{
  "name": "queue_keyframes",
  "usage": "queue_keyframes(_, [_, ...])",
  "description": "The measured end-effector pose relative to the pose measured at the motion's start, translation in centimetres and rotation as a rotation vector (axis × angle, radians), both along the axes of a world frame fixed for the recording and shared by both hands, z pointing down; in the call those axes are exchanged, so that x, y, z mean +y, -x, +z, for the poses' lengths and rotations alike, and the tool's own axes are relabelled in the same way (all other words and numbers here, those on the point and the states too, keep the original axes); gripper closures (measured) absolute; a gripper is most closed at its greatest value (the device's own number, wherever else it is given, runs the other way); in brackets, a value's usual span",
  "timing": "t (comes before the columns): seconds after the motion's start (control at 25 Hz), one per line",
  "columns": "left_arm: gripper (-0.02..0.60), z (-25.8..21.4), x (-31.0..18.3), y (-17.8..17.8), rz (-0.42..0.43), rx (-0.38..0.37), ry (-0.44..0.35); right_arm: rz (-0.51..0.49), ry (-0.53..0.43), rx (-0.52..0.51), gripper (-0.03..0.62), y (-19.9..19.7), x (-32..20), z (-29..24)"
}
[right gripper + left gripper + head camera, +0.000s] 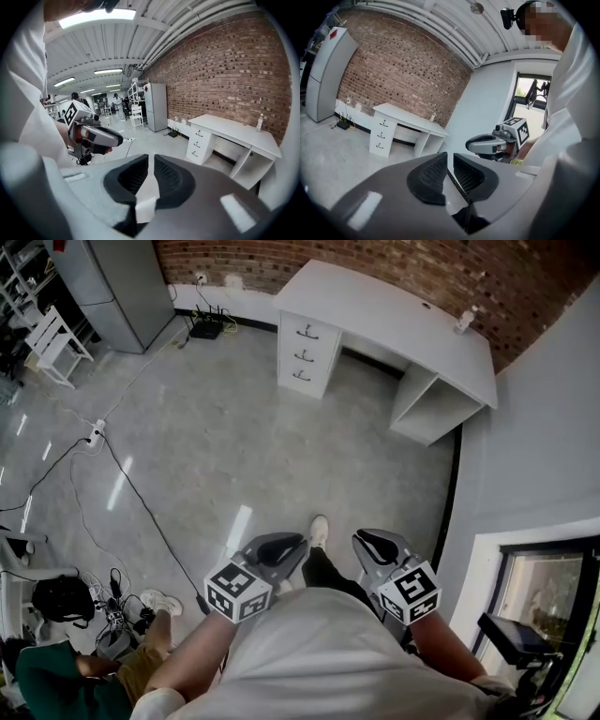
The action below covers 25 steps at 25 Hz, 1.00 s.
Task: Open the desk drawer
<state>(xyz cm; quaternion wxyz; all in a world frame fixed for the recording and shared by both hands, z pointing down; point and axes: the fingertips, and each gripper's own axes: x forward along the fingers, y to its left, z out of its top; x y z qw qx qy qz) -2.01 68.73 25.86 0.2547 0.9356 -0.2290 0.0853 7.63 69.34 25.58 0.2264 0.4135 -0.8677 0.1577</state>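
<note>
The white desk (pixel 394 324) stands against the brick wall, far across the floor from me. Its drawer unit (pixel 307 354) has three closed drawers with dark handles. It also appears in the left gripper view as the drawer unit (pixel 382 136), and in the right gripper view as the drawer unit (pixel 197 140). My left gripper (pixel 281 549) and right gripper (pixel 375 542) are held in front of my body, pointing toward the desk. In their own views, both the left gripper (pixel 447 157) and the right gripper (pixel 151 158) have jaws a narrow gap apart, with nothing between them.
A grey cabinet (pixel 112 287) stands at the back left, near a white rack (pixel 52 343). Cables (pixel 94 437) run across the grey floor on the left. Another person (pixel 56 681) sits at the bottom left. A small bottle (pixel 464 320) stands on the desk. A window (pixel 544 596) is on the right.
</note>
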Motion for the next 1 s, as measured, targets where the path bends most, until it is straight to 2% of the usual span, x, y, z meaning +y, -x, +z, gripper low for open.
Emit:
queue_keyframes(0.16, [0.535,-0.1,-5.4,-1.6,-0.038,-0.027,0.009,-0.051,0.009,-0.020,0.567,-1.4,-5.7,0.1])
queue_keyframes(0.4, [0.534,-0.7,-14.4,-6.9,-0.080,-0.032,0.022,-0.156,0.039,0.019,0.568,-6.1,-14.4,0.3])
queue_keyframes(0.72, [0.534,0.6,-24.2,-12.4,-0.096,-0.062,0.024,-0.211,0.095,0.037,0.568,-10.7,-24.0,1.8])
queue_keyframes(0.88, [0.534,1.8,-28.4,-13.3,-0.112,-0.045,0.050,-0.213,0.130,0.031,0.568,-11.3,-28.4,2.8])
queue_keyframes(1.0, [0.534,2.8,-32.1,-13.1,-0.119,0.010,0.079,-0.217,0.152,0.046,0.568,-11.0,-32.1,3.6])
